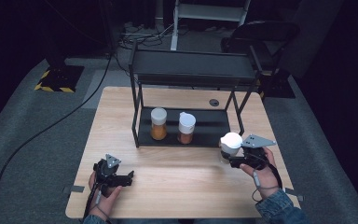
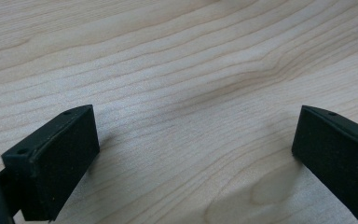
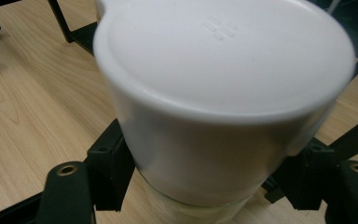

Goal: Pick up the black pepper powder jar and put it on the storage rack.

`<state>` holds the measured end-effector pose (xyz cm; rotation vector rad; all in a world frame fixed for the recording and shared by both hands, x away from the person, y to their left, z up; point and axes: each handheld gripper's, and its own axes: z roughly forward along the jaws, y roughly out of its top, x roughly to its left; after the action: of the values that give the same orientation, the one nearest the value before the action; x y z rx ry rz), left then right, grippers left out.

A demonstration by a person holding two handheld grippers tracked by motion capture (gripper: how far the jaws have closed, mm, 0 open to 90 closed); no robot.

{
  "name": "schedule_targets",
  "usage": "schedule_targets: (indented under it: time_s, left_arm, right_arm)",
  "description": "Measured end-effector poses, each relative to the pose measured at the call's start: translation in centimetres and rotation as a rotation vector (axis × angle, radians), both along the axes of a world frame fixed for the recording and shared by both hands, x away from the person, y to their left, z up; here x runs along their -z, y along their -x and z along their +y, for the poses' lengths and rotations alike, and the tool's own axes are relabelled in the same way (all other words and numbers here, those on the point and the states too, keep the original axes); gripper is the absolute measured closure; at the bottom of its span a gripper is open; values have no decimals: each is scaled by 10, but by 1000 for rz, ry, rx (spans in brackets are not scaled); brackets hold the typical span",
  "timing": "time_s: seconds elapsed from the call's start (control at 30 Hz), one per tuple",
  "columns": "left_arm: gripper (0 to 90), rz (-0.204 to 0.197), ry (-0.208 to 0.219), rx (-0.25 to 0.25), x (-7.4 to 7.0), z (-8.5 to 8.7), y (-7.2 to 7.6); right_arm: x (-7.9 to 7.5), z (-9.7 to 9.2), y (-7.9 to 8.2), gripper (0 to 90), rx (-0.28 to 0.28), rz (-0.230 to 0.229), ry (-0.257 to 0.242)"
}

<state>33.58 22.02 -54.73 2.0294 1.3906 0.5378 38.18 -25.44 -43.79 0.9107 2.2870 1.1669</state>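
Observation:
My right gripper (image 1: 227, 156) is shut on a glass jar with a white lid (image 1: 230, 141), held just off the table in front of the rack's right end. In the right gripper view the white-lidded jar (image 3: 223, 93) looms large, and both black pads (image 3: 109, 168) press on its sides below the lid. Two more jars stand on the black rack's lower shelf (image 1: 209, 122): one with orange contents and a beige lid (image 1: 158, 123), one with a white flip lid (image 1: 186, 127). My left gripper (image 1: 129, 176) rests open near the table's front left; its jaws stand wide apart over bare wood (image 2: 191, 93) with nothing between them.
The black two-level rack (image 1: 193, 67) stands at the back middle of the wooden table (image 1: 116, 116). A round cable hole (image 1: 214, 102) sits behind the rack. Bare wood lies between the two hands. A black cable (image 1: 42, 133) runs over the grey floor at left.

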Motion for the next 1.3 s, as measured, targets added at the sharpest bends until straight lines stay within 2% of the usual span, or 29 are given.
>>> schedule_targets:
  time_s: [0.23, 0.77, 0.97, 1.3]
  left_arm:
    - [4, 0, 0, 0, 0, 0, 0]
    - [4, 0, 0, 0, 0, 0, 0]
    - [4, 0, 0, 0, 0, 0, 0]
    - [4, 0, -1, 0, 0, 0, 0]
  right_arm:
    - [-8, 6, -7, 306, -4, -2, 4]
    - [-18, 19, -34, 305, 1, -8, 1]
    - [-20, 25, -44, 305, 3, -18, -10]
    - [-15, 35, -65, 306, 14, -11, -20]
